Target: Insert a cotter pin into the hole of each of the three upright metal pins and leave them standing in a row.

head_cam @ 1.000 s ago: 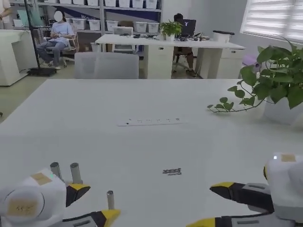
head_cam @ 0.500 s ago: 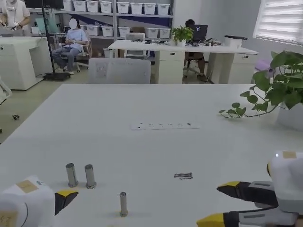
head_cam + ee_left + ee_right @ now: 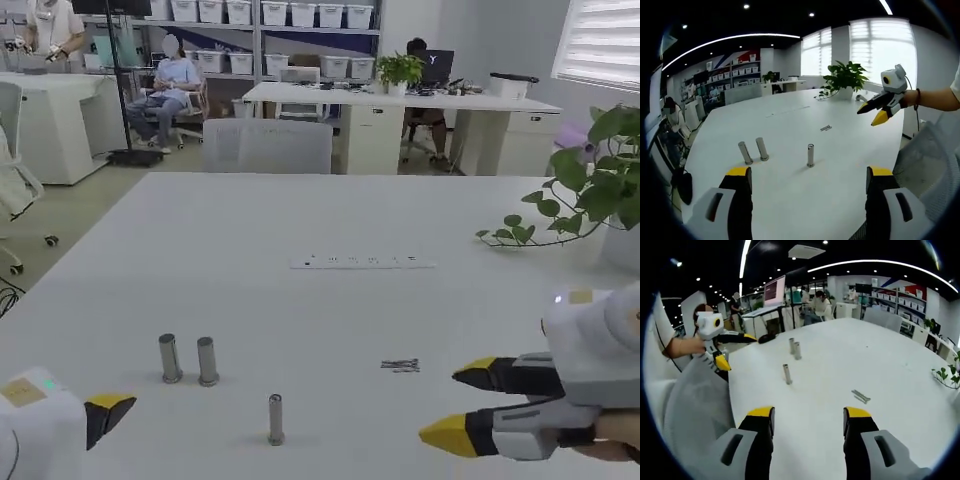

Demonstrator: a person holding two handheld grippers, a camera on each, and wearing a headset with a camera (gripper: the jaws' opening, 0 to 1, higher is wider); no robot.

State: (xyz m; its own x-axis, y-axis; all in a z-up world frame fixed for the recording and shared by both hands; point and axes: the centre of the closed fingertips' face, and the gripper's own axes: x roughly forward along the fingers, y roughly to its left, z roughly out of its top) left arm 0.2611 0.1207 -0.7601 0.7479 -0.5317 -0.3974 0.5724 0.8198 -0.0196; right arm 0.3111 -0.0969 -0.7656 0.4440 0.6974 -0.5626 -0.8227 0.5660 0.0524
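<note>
Metal pins (image 3: 275, 418), three, stand upright near clustered cotter pins (image 3: 400, 365); left gripper (image 3: 808, 172) and right gripper (image 3: 442, 405) jaws apart.

Open-plan office workspace, long white table (image 3: 420, 215) in front, shelves of white storage bins (image 3: 250, 10) along the back wall, a person (image 3: 178, 82) seated beside a white desk (image 3: 400, 100) with a screen (image 3: 438, 65), grey chair (image 3: 268, 147), potted plant (image 3: 600, 180), slatted window blinds (image 3: 605, 40), recessed ceiling lights (image 3: 746, 6).
</note>
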